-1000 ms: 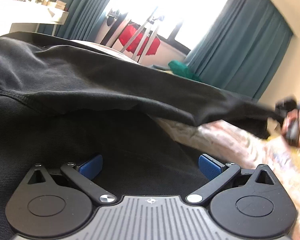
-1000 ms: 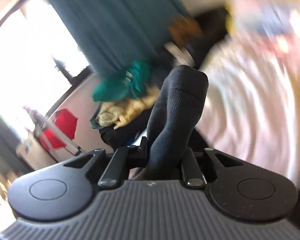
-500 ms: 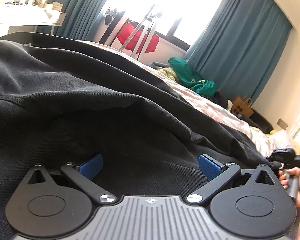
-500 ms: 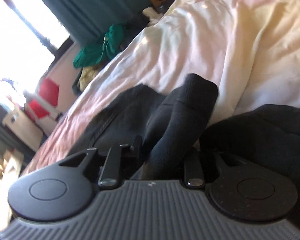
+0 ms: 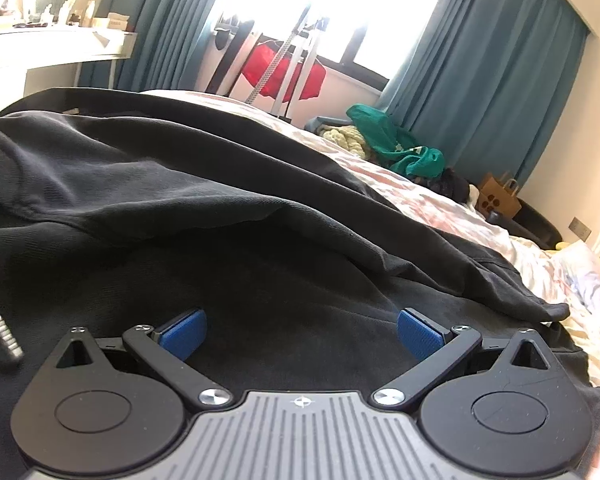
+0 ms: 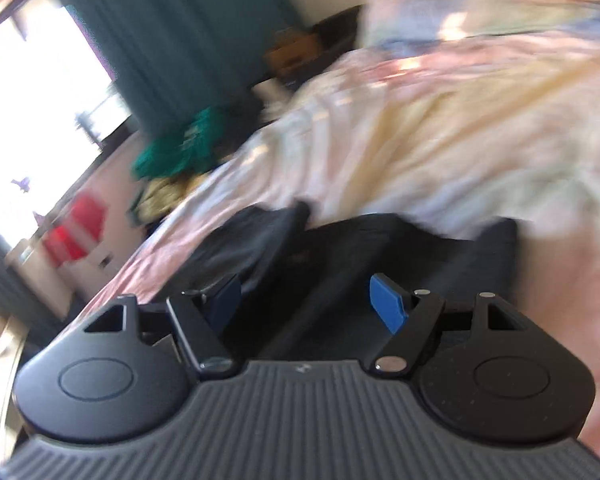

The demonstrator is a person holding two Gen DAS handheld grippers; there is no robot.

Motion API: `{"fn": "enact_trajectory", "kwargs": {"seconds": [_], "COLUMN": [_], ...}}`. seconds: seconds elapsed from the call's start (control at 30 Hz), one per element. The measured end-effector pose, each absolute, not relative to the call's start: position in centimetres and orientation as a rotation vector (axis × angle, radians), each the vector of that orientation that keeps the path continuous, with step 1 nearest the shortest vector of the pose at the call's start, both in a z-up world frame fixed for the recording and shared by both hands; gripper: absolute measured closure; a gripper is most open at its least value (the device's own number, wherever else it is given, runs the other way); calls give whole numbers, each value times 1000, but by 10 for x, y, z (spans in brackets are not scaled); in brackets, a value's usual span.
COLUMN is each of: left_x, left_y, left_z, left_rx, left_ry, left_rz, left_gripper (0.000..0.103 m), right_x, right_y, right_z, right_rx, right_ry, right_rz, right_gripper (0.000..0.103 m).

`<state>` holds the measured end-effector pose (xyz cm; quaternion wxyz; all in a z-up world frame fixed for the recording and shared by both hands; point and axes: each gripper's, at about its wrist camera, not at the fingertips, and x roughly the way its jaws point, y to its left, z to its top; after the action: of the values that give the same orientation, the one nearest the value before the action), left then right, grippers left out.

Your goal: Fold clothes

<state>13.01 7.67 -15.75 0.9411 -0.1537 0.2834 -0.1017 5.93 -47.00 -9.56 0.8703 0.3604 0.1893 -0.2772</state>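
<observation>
A large black garment lies spread on the bed, one layer folded over another with a long fold edge running to the right. My left gripper is open and rests low over the cloth, its blue pads apart and empty. In the right wrist view, which is blurred, my right gripper is open just above the garment's black end, holding nothing.
The bed has a pale floral sheet. A heap of green and yellow clothes lies beyond the bed by teal curtains. A red item on a rack stands at the window. A white desk is far left. A paper bag sits on the floor.
My right gripper has let go of the black cloth it held and opened. The sleeve now lies flat on the garment. The left gripper stayed open in place.
</observation>
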Motion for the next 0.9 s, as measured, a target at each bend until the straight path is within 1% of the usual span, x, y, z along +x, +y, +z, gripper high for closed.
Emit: {"fn": "enact_trajectory", "kwargs": {"seconds": [0.07, 0.17, 0.23, 0.4, 0.57, 0.73, 0.9], "left_x": [116, 95, 77, 43, 13, -10, -8], "left_y": [76, 75, 74, 79, 94, 127, 146], "left_z": [-148, -134, -123, -98, -83, -77, -79], "left_rx": [-278, -223, -175, -161, -96, -171, -204], "left_ry": [556, 522, 487, 461, 492, 538, 582], "left_rz": [-204, -199, -194, -171, -47, 97, 238], "left_gripper": [1, 1, 1, 1, 1, 1, 0], "right_x": [43, 37, 35, 39, 36, 37, 37], "right_y": [-477, -493, -502, -507, -503, -500, -502], "right_z": [-95, -106, -116, -130, -136, -137, -139], "right_rx": [776, 782, 802, 785, 753, 739, 760], "right_ry": [405, 475, 519, 618, 675, 688, 688], "right_rz": [-658, -708, -670, -598, -544, -508, -489], "right_gripper": [28, 28, 29, 29, 29, 29, 29]}}
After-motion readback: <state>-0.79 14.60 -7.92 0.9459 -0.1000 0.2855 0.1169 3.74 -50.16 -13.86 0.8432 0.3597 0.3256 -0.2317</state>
